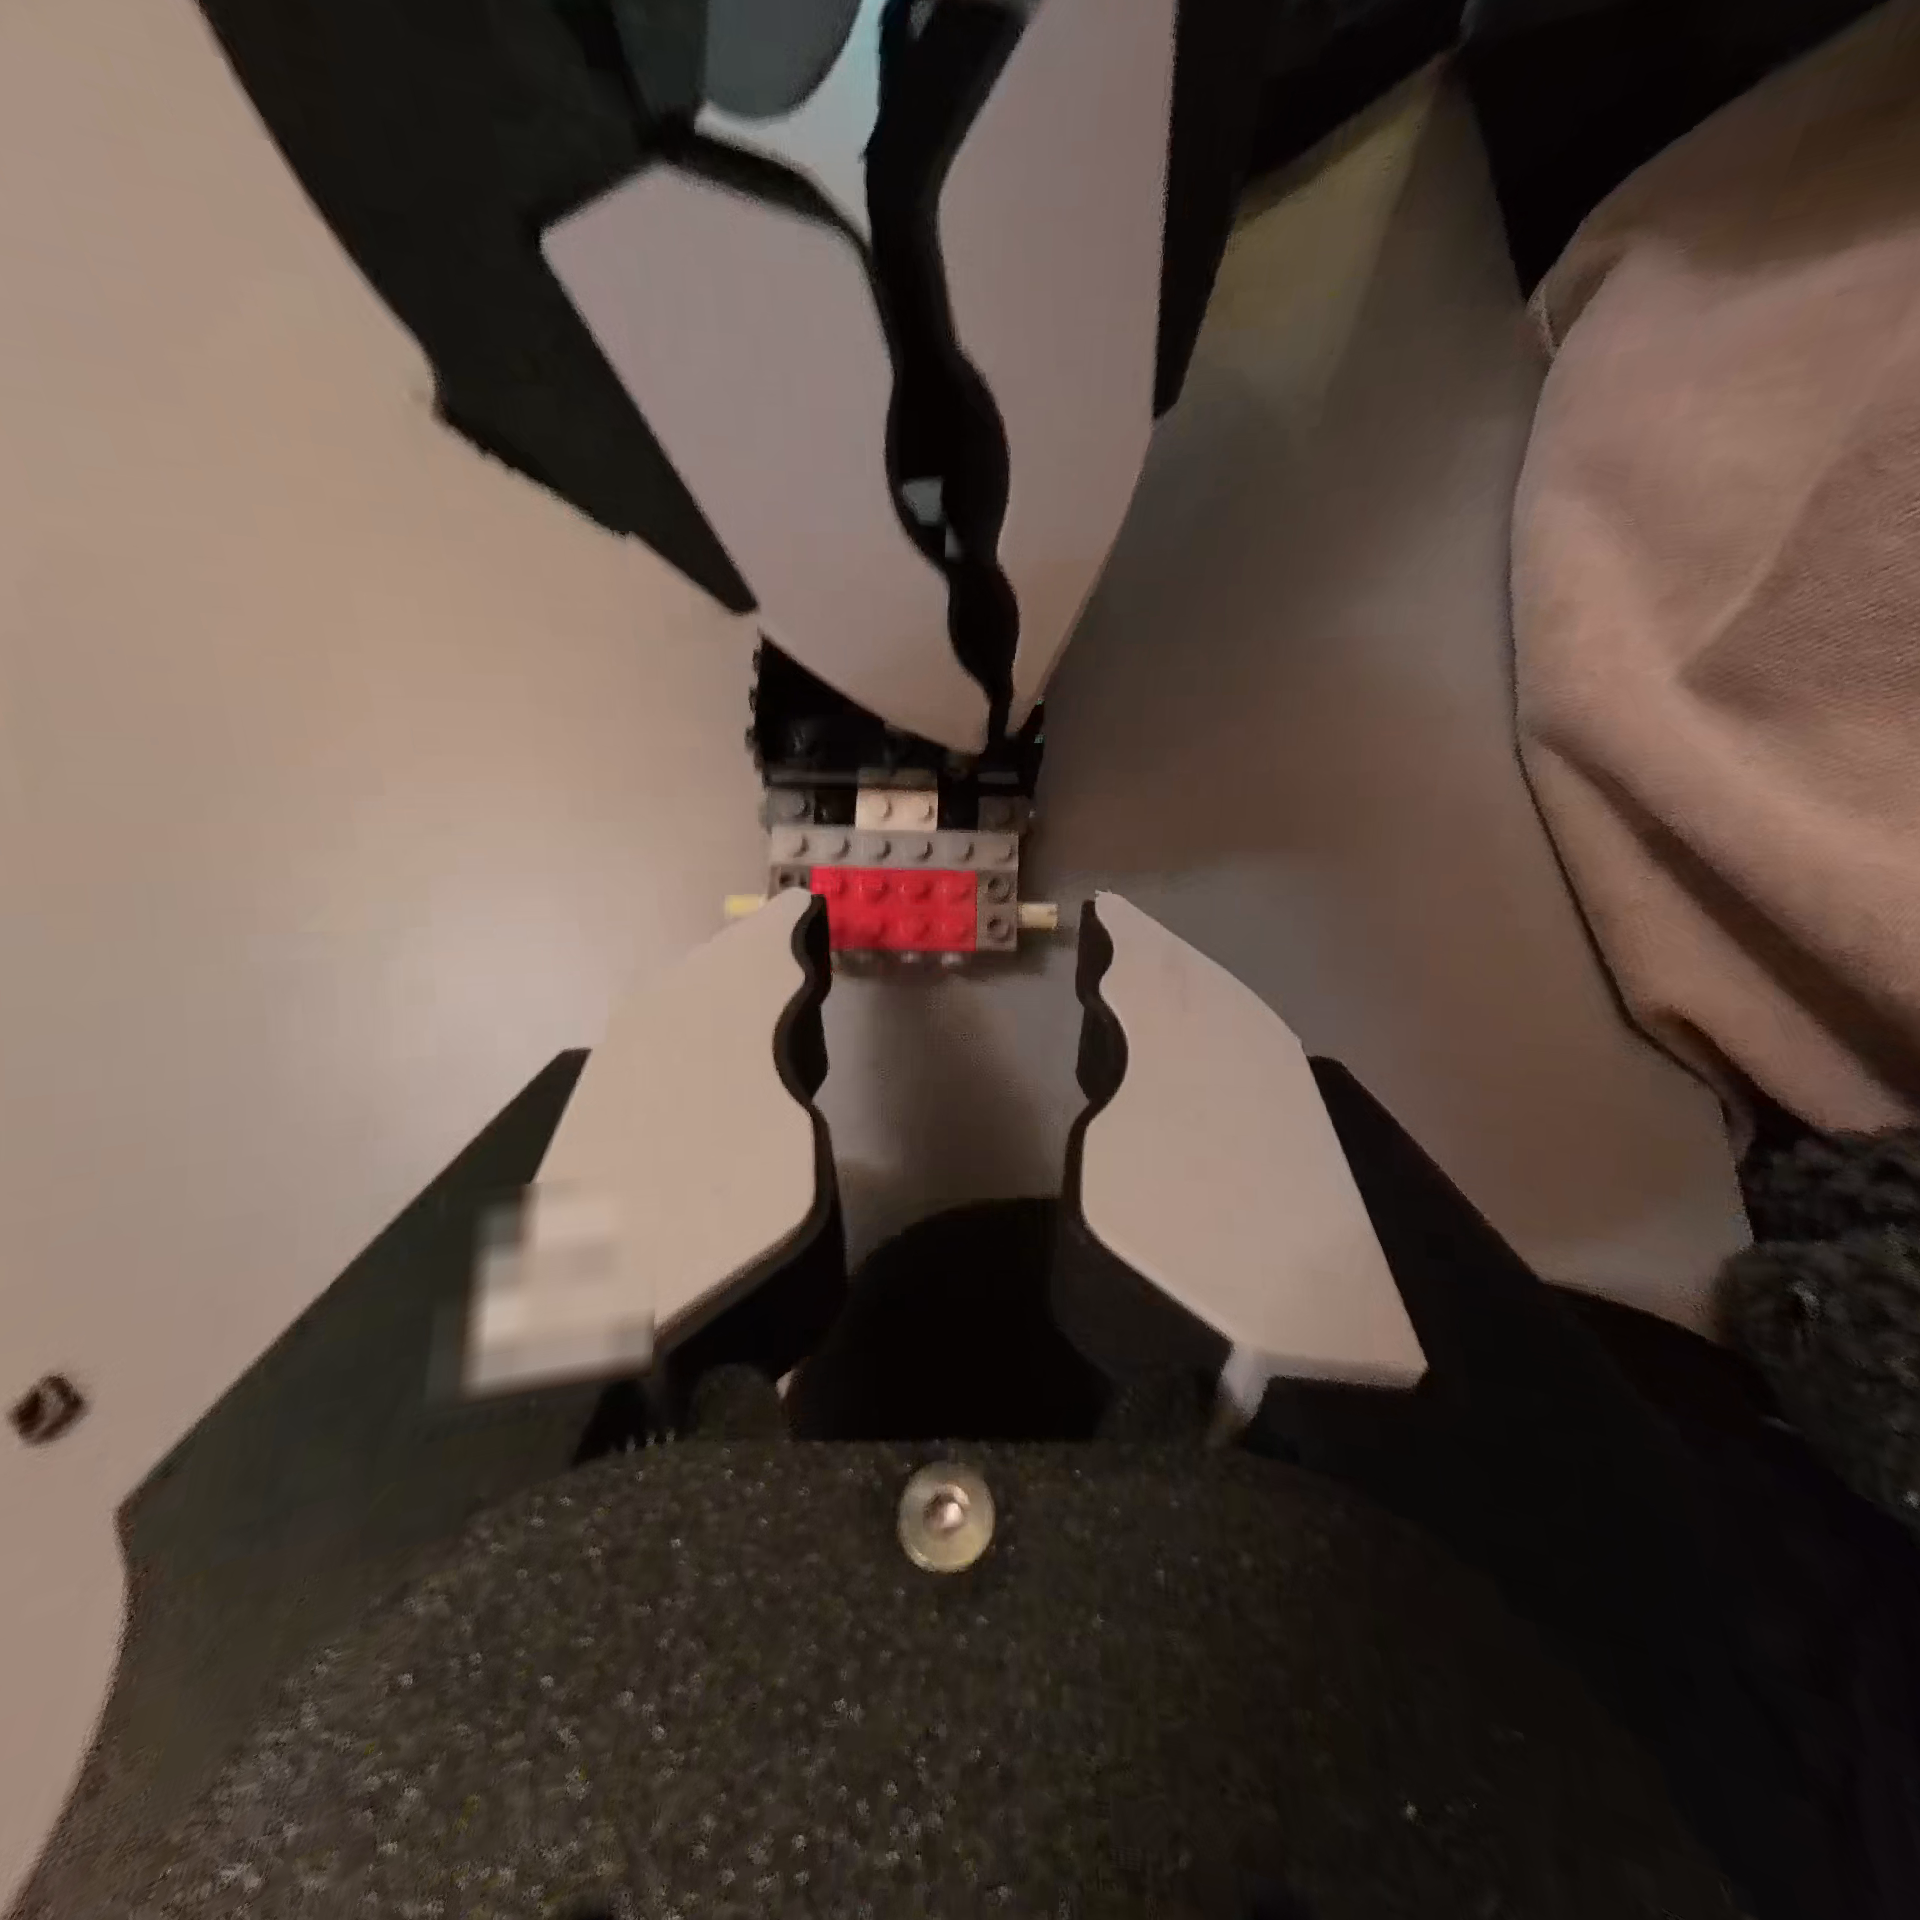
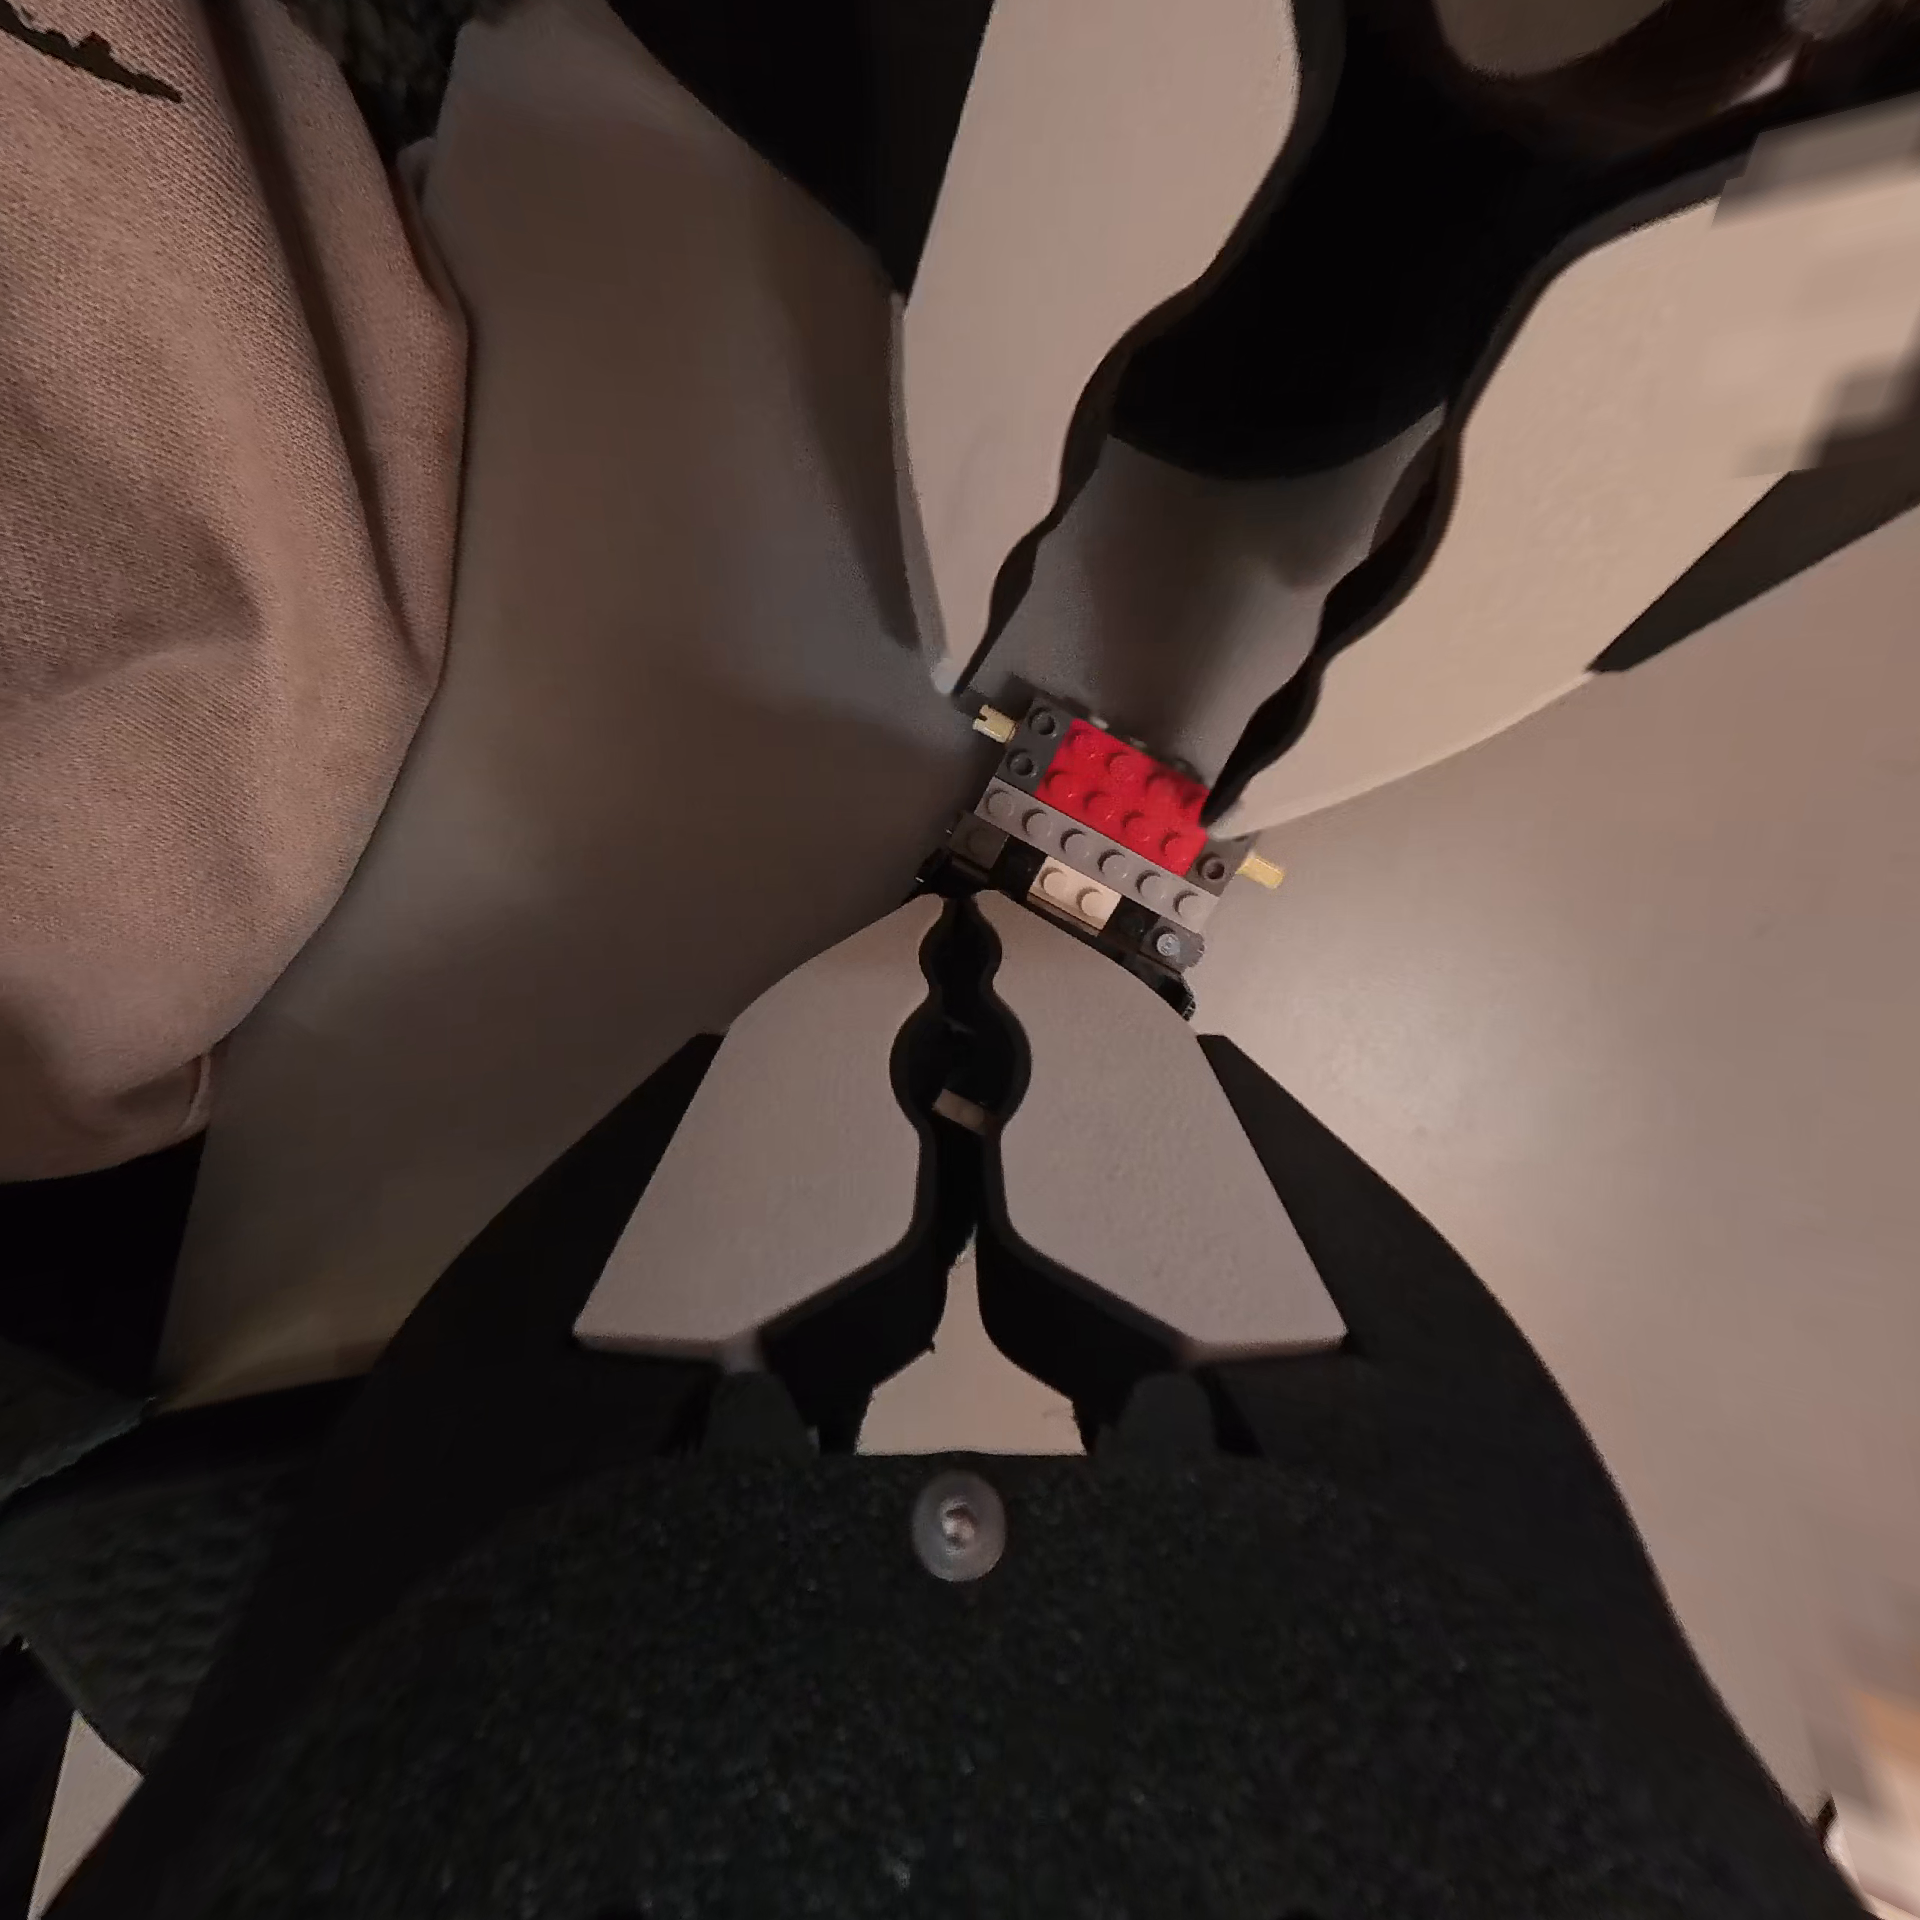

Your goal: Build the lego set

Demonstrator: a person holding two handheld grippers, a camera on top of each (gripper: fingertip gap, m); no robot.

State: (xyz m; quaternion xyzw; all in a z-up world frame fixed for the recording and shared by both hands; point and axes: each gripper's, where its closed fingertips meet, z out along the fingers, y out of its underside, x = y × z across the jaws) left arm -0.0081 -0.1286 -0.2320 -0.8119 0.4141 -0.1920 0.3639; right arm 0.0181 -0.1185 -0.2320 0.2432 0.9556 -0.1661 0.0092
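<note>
A small lego assembly (image 1: 896,862) lies on the pale table (image 1: 312,831). It has a red plate (image 1: 899,909) on grey plates, a tan brick (image 1: 899,805), black parts at the far end and a tan pin on each side. My left gripper (image 1: 951,914) is open and empty, its tips on either side of the red end, and the left finger touches the red plate. My right gripper (image 2: 954,906) is shut, its tips pinching the black edge of the assembly (image 2: 1107,831). In the left wrist view it comes down from above (image 1: 982,727). The left gripper (image 2: 1091,748) also shows in the right wrist view.
A person's beige-clothed leg (image 1: 1714,623) is close on the right of the left wrist view and on the left of the right wrist view (image 2: 208,623). A small dark piece (image 1: 44,1408) lies on the table far left. Left and right tips are no more than a few centimetres apart. It is some 15 centimetres from my left tips to the small dark piece (image 1: 44,1408).
</note>
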